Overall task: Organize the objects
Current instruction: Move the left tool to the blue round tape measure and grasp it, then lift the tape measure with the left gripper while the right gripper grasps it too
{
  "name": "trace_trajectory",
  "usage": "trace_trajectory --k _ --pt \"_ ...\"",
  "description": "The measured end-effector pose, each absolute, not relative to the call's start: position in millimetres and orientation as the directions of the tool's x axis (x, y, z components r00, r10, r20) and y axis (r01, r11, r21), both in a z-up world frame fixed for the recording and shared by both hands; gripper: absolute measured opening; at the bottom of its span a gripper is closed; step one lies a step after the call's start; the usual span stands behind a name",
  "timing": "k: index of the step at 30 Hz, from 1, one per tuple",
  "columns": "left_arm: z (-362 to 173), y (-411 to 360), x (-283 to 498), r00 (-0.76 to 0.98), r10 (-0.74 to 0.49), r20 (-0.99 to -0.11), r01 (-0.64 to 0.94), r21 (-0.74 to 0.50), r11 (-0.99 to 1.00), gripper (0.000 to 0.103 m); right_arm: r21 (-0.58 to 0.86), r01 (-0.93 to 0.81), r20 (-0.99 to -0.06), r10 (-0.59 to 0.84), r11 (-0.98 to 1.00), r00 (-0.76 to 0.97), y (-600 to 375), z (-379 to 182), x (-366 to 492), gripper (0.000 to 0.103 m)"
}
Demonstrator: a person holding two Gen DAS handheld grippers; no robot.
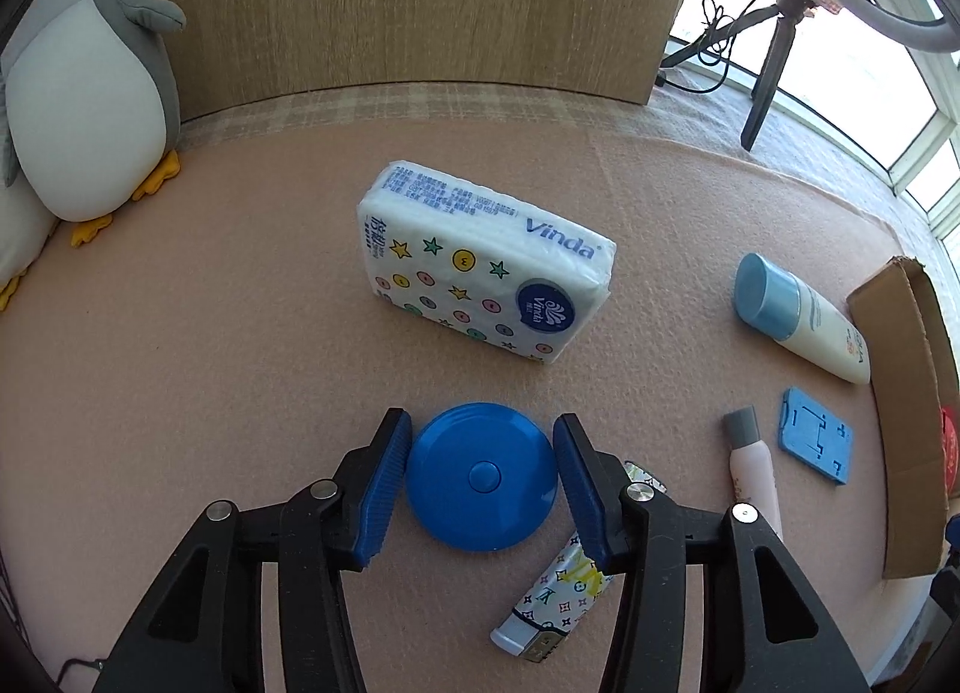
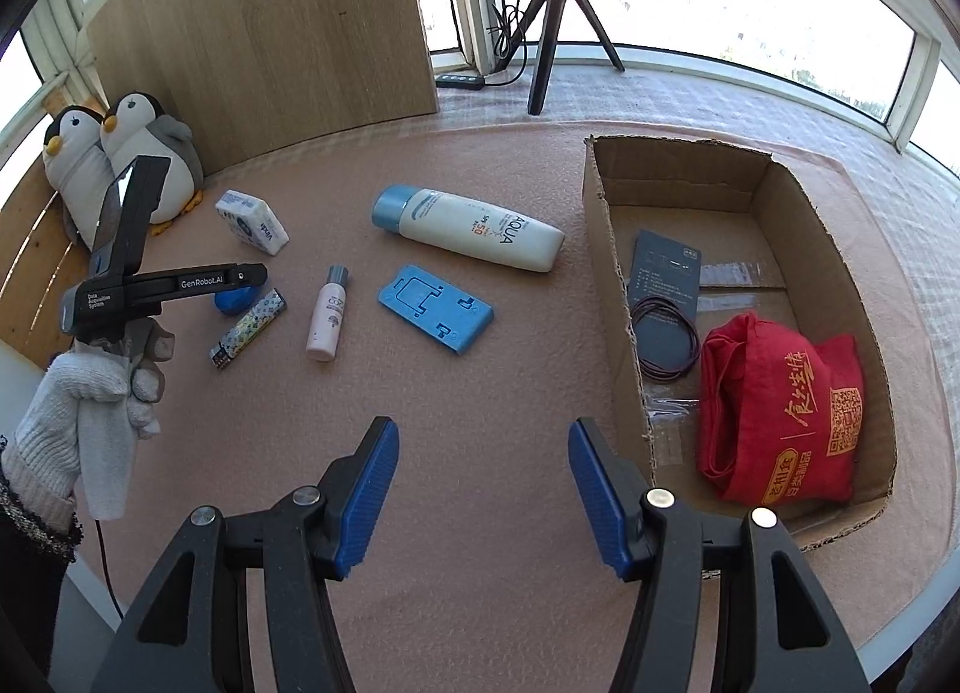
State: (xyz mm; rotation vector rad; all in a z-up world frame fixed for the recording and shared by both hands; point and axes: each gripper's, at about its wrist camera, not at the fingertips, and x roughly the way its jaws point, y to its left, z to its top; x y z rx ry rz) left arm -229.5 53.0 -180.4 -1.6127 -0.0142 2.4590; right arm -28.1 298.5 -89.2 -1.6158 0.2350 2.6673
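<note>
A round blue case (image 1: 480,474) lies on the pink mat between the fingers of my left gripper (image 1: 483,453). The jaws stand on both sides of it, close to its rim with slim gaps, so the gripper is open around it. The case also shows in the right wrist view (image 2: 235,300), partly hidden behind the left gripper body. My right gripper (image 2: 483,489) is open and empty above bare mat, left of the cardboard box (image 2: 606,237). The box holds a red cloth bag (image 2: 780,411), a dark card (image 2: 666,267) and thin hair bands (image 2: 663,342).
On the mat lie a Vinda tissue pack (image 1: 480,267), a sunscreen bottle (image 2: 474,228), a blue phone stand (image 2: 435,309), a small pink bottle (image 2: 327,315) and a patterned lighter (image 2: 249,327). Plush penguins (image 2: 150,153), a wood panel and a tripod (image 2: 555,15) stand behind.
</note>
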Motion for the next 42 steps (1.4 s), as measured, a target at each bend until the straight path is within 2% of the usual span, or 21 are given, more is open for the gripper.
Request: trace_trajectory --k 9,17,25,27,29,31,37,41,42 --pt "-180 24 -205 -0.401 0.18 -0.898 -0.14 -0.134 -0.981 0.053 0.129 -0.052 -0.882 -0.091 -0.99 -0.462 284 -91 -34 0.055" --pt "-178 -4 -149 -0.416 0.194 -0.888 -0.114 -0.16 -0.98 0.053 0.139 -0.019 -0.878 -0.115 -0.99 -0.465 273 -90 -36 0.055" --pt "-174 27 -75 -0.408 0.219 -0.887 -0.219 -0.138 -0.966 0.053 0.156 0.034 -0.881 -0.155 -0.987 -0.446 253 -98 -38 0.055" --pt "-171 31 -65 -0.404 0.227 -0.886 -0.234 -0.14 -0.962 0.057 0.163 0.05 -0.884 -0.168 -0.985 -0.436 247 -101 -38 0.055" --pt "-167 28 -58 -0.415 0.231 -0.88 -0.227 -0.146 -0.963 0.068 0.179 0.068 -0.885 -0.191 -0.981 -0.424 239 -105 -38 0.055" --pt "-162 21 -53 -0.423 0.242 -0.873 -0.226 -0.156 -0.961 0.072 0.201 0.088 -0.881 -0.219 -0.976 -0.418 231 -108 -39 0.055" --pt "-163 4 -39 -0.409 0.28 -0.868 -0.24 -0.194 -0.951 0.071 0.285 0.142 -0.881 -0.318 -0.948 -0.351 198 -125 -46 0.055" --pt "-168 -4 -39 -0.392 0.32 -0.863 -0.234 -0.243 -0.941 0.055 0.312 0.184 -0.887 -0.355 -0.932 -0.296 168 -139 -50 0.056" --pt "-169 -5 -40 -0.39 0.327 -0.861 -0.233 -0.251 -0.939 0.054 0.313 0.19 -0.888 -0.357 -0.931 -0.288 162 -141 -51 0.056"
